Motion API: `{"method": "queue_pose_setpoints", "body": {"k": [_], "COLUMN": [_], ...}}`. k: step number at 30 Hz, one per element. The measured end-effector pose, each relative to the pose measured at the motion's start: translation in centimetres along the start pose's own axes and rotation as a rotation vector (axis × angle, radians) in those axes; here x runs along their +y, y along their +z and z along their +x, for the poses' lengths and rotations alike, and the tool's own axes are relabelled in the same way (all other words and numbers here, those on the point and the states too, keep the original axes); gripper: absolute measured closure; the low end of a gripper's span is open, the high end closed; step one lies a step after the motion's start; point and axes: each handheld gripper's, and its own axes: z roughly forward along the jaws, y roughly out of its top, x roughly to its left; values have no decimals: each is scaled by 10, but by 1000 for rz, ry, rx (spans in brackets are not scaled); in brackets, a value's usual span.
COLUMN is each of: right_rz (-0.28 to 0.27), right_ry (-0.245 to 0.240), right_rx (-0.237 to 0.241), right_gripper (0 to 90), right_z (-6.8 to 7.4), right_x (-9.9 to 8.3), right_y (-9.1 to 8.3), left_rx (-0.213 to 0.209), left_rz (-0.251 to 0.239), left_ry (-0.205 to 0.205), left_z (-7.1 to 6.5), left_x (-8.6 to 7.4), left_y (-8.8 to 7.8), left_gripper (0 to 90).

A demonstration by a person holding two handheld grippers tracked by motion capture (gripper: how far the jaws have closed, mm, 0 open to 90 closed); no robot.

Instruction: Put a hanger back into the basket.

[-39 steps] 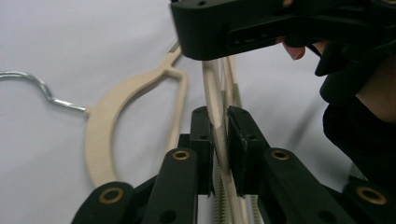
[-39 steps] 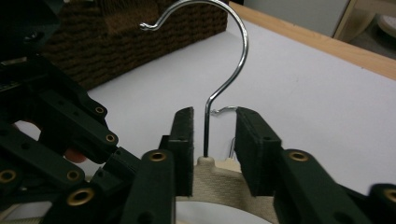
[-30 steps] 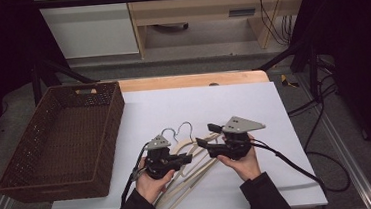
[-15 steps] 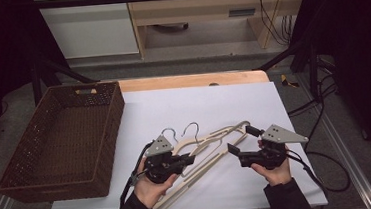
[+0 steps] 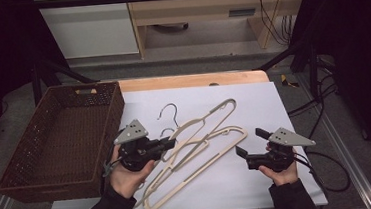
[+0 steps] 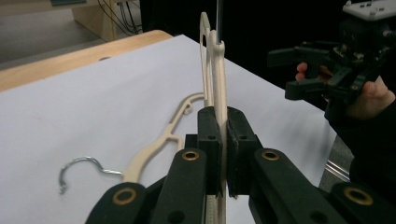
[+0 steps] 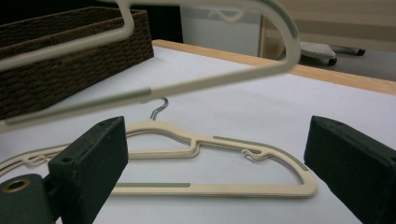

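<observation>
My left fingers (image 5: 170, 144) pinch 1 cream hanger (image 5: 209, 116) lifted off the bench (image 5: 253, 104); my right fingers (image 5: 246, 142), just opened wide, hold nothing beside the other hangers (image 5: 198, 158)

So there were cream plastic hangers with metal hooks. The top hanger (image 5: 210, 120) was tilted up off the white sheet (image 5: 273, 102), just right of the wicker basket (image 5: 51, 140). The other hangers (image 5: 198, 168) lay flat in a stack on that sheet, right below it.
</observation>
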Motion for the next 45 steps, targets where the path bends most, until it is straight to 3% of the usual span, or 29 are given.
{"method": "queue_pose_setpoints", "body": {"k": [7,9,15,18,27,33,42,45], "right_rz": [11,20,28,31,39,48,49,49], "right_ry": [13,19,24,22,27,25,18,17], "right_rx": [-4,-10,-12,-15,-14,-17,-17,-18], "right_gripper": [64,62,59,57,58,56,51,51], "right_z": [-2,-3,-4,-4,-4,-4,-5,-5], "right_x": [-1,-2,-3,-4,-4,-6,-6,-6], "right_y": [1,1,2,3,5,7,7,7], "left_rx": [31,54,92,120,178,251,337,352], "left_rz": [-24,-25,-32,-38,-43,-27,6,12], "left_ry": [36,53,64,54,31,34,2,-10], "left_z": [14,23,40,57,90,114,158,166], "left_x": [23,35,45,48,47,46,32,29], "left_y": [-26,-39,-57,-72,-102,-125,-152,-157], "left_gripper": [860,860,860,860,860,860,860,860]}}
